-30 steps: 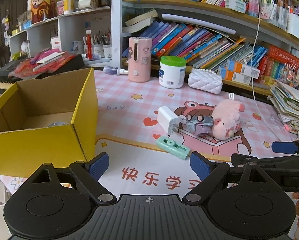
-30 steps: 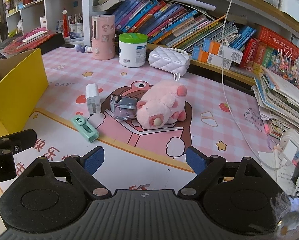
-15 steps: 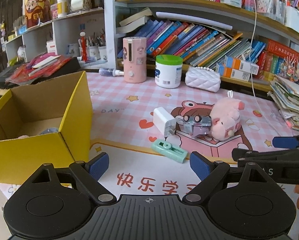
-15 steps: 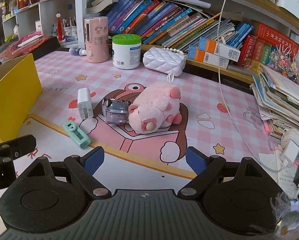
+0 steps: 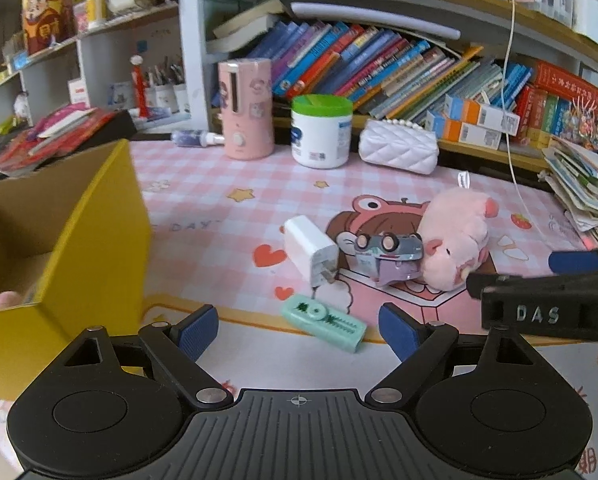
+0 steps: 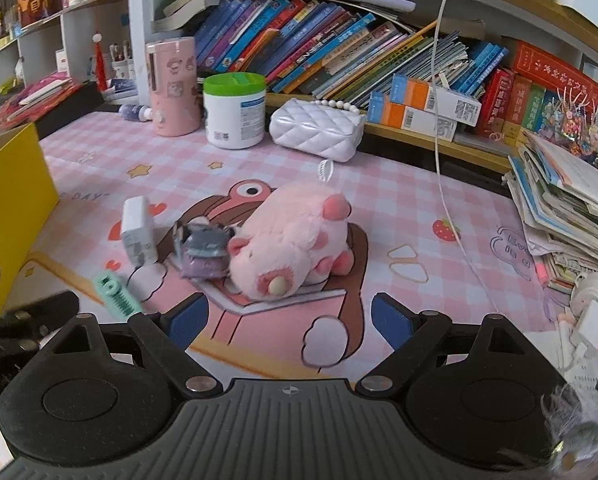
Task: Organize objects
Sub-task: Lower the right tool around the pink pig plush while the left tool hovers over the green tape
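Left gripper [image 5: 299,330] now nearer green tape dispenser [image 5: 324,323] — wide, empty

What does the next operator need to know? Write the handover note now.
Left gripper: open, empty, just short of the green correction tape.
Right gripper: open, empty, facing the pink plush pig.
White charger, toy car upside down, pig and tape lie loose on the pink mat.
Yellow box stands to the left; what it holds is mostly hidden.
Done: nothing in hand.
Left: probably box those four items.
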The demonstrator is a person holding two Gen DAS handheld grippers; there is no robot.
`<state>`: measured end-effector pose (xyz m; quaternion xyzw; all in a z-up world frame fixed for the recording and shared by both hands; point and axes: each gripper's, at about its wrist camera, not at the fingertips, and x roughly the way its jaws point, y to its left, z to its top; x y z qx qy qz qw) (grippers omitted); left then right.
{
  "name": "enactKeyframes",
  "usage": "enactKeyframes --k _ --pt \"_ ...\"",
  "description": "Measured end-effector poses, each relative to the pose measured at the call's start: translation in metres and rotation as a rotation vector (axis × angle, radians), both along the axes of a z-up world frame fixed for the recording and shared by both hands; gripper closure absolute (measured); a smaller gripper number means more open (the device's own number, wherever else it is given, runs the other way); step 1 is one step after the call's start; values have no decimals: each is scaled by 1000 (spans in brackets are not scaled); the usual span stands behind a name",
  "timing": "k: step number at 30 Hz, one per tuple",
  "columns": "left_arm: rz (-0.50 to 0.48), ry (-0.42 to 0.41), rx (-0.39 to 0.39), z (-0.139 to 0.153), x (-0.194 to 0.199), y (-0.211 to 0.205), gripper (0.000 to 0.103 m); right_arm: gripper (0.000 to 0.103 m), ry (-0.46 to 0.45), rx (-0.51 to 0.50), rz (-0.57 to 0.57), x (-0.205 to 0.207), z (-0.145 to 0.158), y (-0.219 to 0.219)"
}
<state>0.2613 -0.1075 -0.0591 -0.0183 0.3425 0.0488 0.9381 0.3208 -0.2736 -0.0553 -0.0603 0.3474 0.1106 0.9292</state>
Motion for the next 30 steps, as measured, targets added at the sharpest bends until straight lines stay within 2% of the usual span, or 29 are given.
enactKeyframes --k 11,17,20,26,30 --pt "-142 93 41 -45 45 -2 16 15 -5 -5 10 20 -2 -5" --pt "-182 99 30 -50 54 -1 23 15 6 1 8 29 -4 -8" --pt "-203 89 22 -50 53 -2 33 15 6 13 4 34 -5 -8" --pt "-191 107 11 -47 49 0 33 15 6 36 -10 47 -5 -5" --pt "-170 91 -30 -37 36 5 33 12 7 69 -31 59 -6 -4"
